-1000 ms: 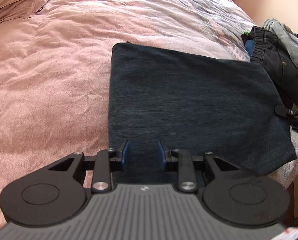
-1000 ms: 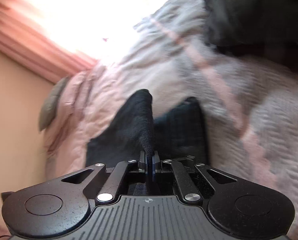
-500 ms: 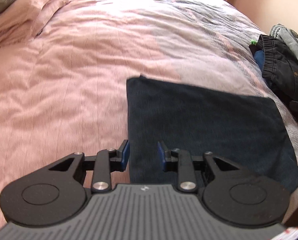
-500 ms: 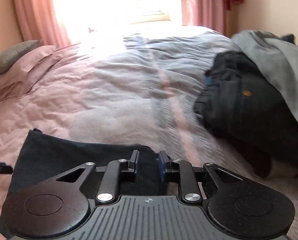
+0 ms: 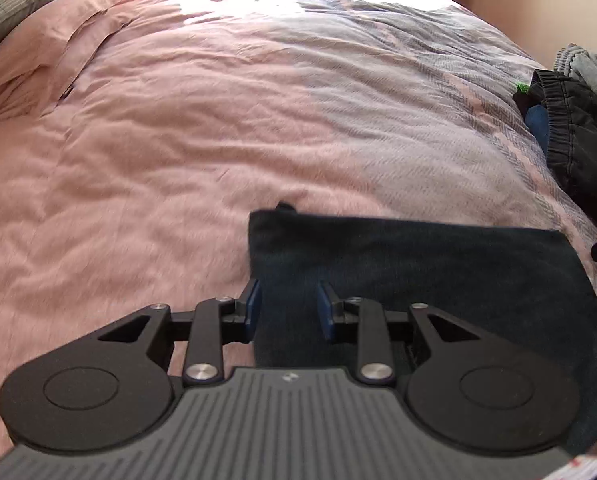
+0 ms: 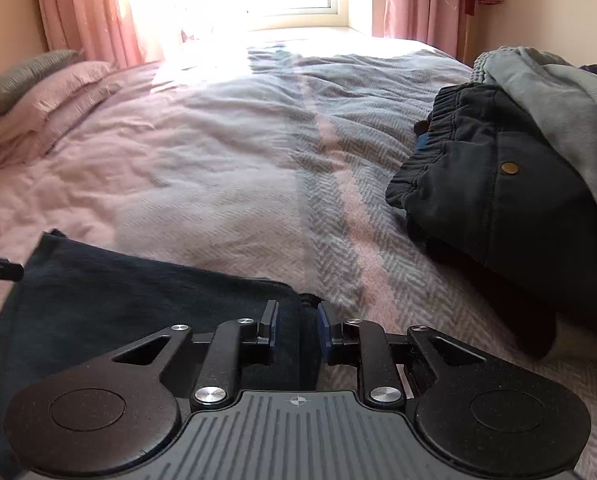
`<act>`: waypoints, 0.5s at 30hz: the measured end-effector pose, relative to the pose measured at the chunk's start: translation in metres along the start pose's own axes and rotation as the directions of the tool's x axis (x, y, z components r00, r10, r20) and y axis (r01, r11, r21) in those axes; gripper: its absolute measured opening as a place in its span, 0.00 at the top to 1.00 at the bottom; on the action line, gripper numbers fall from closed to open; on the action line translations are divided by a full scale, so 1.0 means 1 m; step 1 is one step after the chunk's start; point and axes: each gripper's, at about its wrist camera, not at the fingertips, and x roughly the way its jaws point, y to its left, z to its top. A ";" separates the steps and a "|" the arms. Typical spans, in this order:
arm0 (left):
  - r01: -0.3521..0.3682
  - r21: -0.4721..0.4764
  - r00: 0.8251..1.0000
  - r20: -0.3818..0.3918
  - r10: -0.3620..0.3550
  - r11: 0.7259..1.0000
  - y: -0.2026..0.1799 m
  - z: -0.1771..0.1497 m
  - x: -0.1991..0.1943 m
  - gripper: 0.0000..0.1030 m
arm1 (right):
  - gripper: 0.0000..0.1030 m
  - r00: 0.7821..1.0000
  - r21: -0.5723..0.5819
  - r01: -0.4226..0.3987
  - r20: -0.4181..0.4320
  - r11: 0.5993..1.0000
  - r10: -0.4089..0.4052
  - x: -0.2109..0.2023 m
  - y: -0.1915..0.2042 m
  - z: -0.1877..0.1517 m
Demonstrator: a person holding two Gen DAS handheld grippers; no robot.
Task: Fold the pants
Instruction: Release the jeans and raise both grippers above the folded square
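Your pants (image 5: 418, 276) lie on the bed (image 5: 178, 152) as a flat dark rectangle, near its front edge. Both tools are released: your left gripper (image 5: 287, 307) hangs with its jaws apart above the fold's left edge, your right gripper (image 6: 296, 328) likewise over the right corner. Neither holds cloth. The fold looks finished, or one halving short. If you want it smaller, pinch both near corners and carry them across; otherwise move to the clothes pile (image 6: 498, 184) at your right.
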 end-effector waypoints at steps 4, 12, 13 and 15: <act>0.022 -0.064 0.998 -0.065 -0.026 0.998 -0.006 -0.051 -0.055 0.76 | 0.83 0.993 -0.010 -0.106 -0.052 0.994 0.105 -0.057 0.022 -0.030; -0.018 -0.067 0.982 -0.187 0.006 0.998 -0.053 -0.114 -0.058 0.76 | 0.81 0.976 -0.158 -0.051 -0.219 0.986 0.015 -0.039 0.049 -0.079; -0.031 -0.070 0.980 -0.196 0.017 0.997 -0.055 -0.110 -0.059 0.76 | 0.81 0.971 -0.142 -0.041 -0.237 0.989 0.006 -0.041 0.049 -0.072; -0.030 -0.089 0.977 -0.212 0.011 0.996 -0.055 -0.101 -0.069 0.75 | 0.66 0.964 -0.112 -0.030 -0.268 0.993 -0.001 -0.050 0.051 -0.060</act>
